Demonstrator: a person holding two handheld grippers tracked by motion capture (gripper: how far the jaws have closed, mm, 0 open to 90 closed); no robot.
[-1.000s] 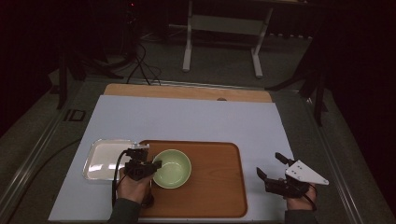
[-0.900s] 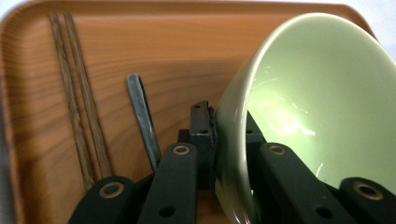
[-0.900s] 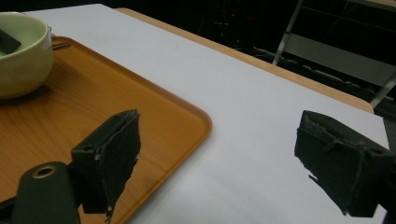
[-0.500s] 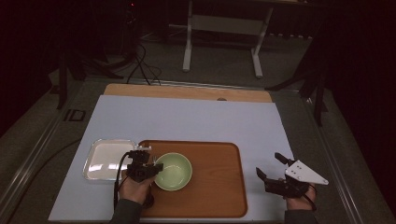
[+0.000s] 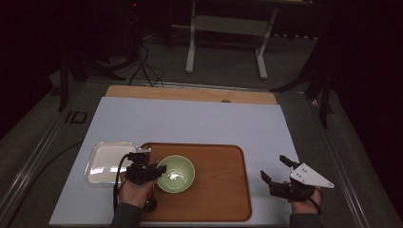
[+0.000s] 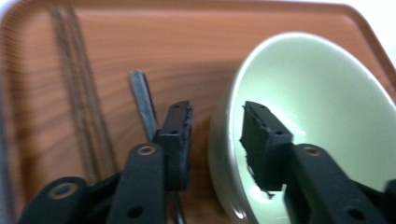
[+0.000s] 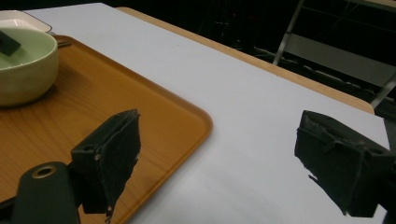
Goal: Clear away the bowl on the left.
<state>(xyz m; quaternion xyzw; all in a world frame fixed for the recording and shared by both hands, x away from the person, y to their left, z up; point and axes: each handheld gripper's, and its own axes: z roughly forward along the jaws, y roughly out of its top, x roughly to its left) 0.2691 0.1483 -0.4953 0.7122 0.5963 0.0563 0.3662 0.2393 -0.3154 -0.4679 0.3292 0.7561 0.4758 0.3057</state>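
Observation:
A pale green bowl (image 5: 177, 174) stands on the left part of a brown wooden tray (image 5: 223, 190). My left gripper (image 5: 159, 169) is at the bowl's left rim. In the left gripper view the gripper (image 6: 215, 114) straddles the rim of the bowl (image 6: 322, 107), one jaw outside and one inside. A gap shows between the outer jaw and the wall, so it is open. My right gripper (image 5: 273, 167) hovers wide open over the white mat, right of the tray, holding nothing (image 7: 219, 135).
A dark utensil handle (image 6: 142, 100) and thin chopsticks (image 6: 79, 93) lie on the tray beside the bowl. A shallow silver tray (image 5: 105, 161) sits left of the wooden one. A white mat (image 5: 199, 123) covers the table; metal stand legs (image 5: 225, 42) rise beyond it.
My left gripper and the bowl have shifted very slightly toward the near edge. The right gripper has stayed where it was.

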